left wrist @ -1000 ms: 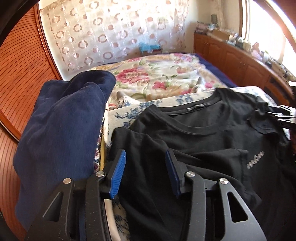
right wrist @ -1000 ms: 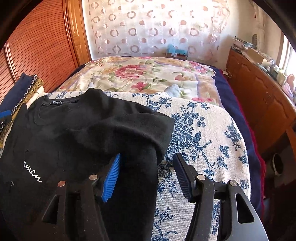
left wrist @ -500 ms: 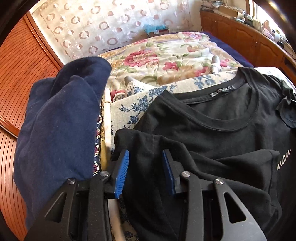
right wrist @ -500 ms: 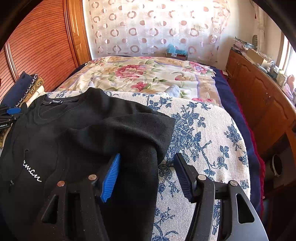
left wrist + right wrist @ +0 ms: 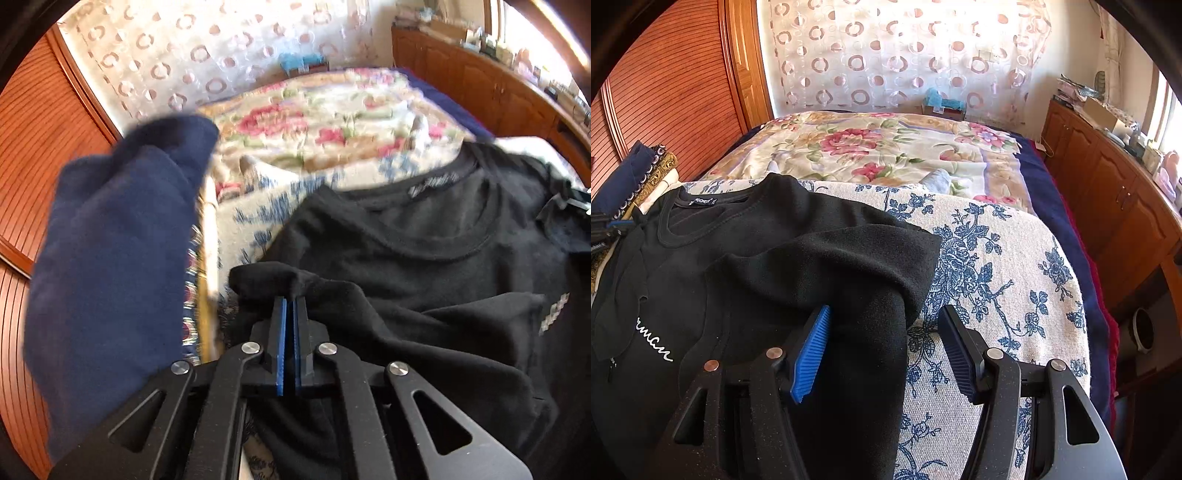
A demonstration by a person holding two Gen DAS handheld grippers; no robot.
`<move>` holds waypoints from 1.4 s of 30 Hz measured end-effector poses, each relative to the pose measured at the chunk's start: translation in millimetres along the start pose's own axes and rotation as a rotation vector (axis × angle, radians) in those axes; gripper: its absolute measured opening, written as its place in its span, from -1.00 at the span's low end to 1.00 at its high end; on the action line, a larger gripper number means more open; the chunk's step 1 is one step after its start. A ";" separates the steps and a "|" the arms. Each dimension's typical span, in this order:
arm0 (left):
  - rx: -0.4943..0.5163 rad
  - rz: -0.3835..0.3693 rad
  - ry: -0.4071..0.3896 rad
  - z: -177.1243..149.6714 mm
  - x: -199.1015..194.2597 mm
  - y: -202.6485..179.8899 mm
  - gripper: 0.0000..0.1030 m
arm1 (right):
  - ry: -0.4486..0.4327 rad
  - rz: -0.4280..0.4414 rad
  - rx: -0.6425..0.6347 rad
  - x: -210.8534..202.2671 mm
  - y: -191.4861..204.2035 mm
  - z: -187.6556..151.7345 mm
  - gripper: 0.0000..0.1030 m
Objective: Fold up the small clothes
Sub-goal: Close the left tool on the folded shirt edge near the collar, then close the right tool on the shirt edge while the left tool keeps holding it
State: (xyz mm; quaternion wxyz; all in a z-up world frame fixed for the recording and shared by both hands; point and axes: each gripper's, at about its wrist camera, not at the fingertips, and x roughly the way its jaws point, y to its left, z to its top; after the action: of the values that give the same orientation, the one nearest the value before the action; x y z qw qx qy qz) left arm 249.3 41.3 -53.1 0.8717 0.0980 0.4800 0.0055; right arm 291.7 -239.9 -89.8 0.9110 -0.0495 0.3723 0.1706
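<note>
With the left gripper (image 5: pixel 290 306) clamped on the black cotton T-shirt's (image 5: pixel 424 266) sleeve and the right gripper (image 5: pixel 882 332) standing apart, pulling one-sided may skew the fold.

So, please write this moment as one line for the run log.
left gripper: shut on black T-shirt sleeve fold | right gripper: open, other sleeve edge between jaws, not pinched | shirt on blue-flowered cover | step: fold starting
</note>
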 end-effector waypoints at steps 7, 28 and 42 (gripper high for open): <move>-0.021 -0.051 -0.161 0.2 -60.3 5.5 -0.93 | 0.000 0.049 0.002 1.1 -3.2 1.1 0.44; -0.015 -0.151 -0.308 -32.2 -106.0 -7.3 -0.93 | 0.018 0.082 -0.022 4.4 -1.2 14.7 -0.81; -0.082 -0.227 -0.458 -132.5 -201.0 9.9 -0.93 | -0.282 0.188 -0.087 -171.0 38.4 -61.4 -0.88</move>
State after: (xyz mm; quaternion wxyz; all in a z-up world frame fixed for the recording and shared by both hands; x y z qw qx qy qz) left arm 30.7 52.2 47.8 0.9560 0.0066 0.2775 -0.0952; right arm 124.1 -264.2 -13.6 0.9312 -0.0297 0.2361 0.2761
